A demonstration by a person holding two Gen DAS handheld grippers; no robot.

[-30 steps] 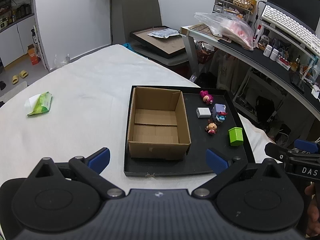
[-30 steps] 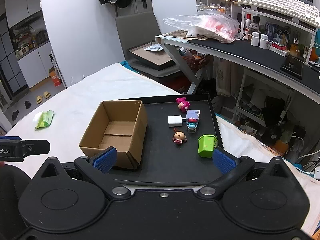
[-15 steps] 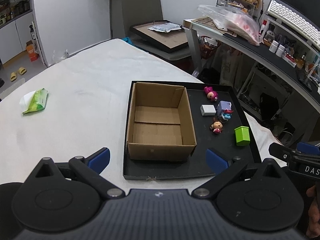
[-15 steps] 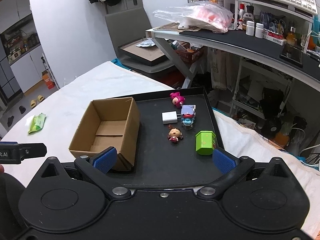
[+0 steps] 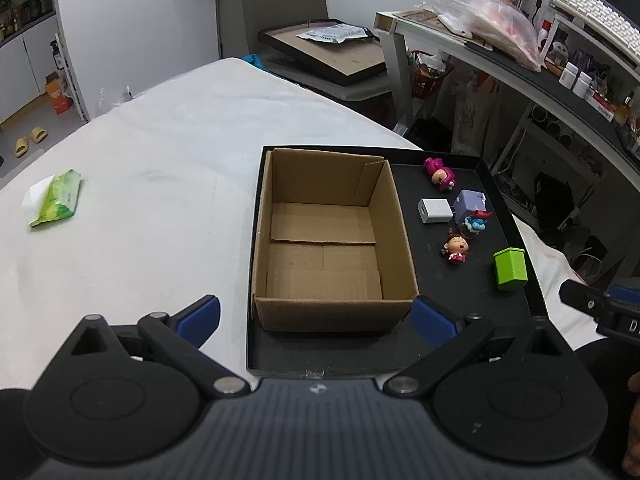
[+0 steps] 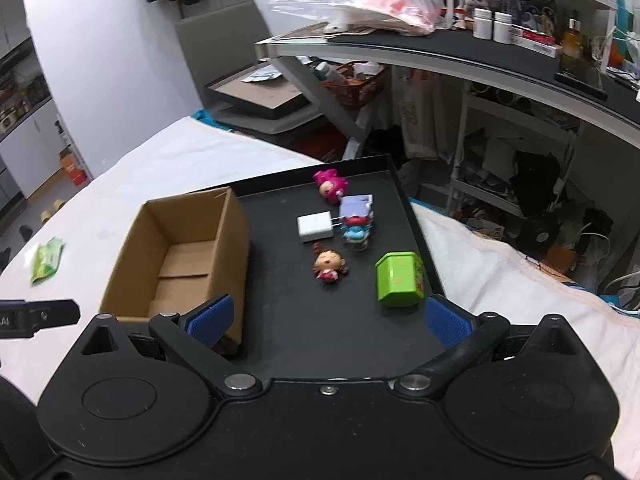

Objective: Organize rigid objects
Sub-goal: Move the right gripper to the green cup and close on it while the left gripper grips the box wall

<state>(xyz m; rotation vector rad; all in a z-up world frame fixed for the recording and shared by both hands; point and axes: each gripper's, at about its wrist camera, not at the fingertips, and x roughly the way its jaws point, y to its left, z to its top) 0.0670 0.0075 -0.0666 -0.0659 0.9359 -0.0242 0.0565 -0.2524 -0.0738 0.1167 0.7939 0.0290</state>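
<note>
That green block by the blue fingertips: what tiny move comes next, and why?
Probably ease the right hand-held gripper forward and down over the green block. Its fingers are wide open, the block is the nearest toy, and the cardboard box is empty.

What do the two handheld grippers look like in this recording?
Both are black plastic: the left gripper and right gripper each carry two round discs, silver pivot bolts, angled linkage arms and blue ribbed fingers. The left's body is ridged grey-black. White lettering marks each one's side.
</note>
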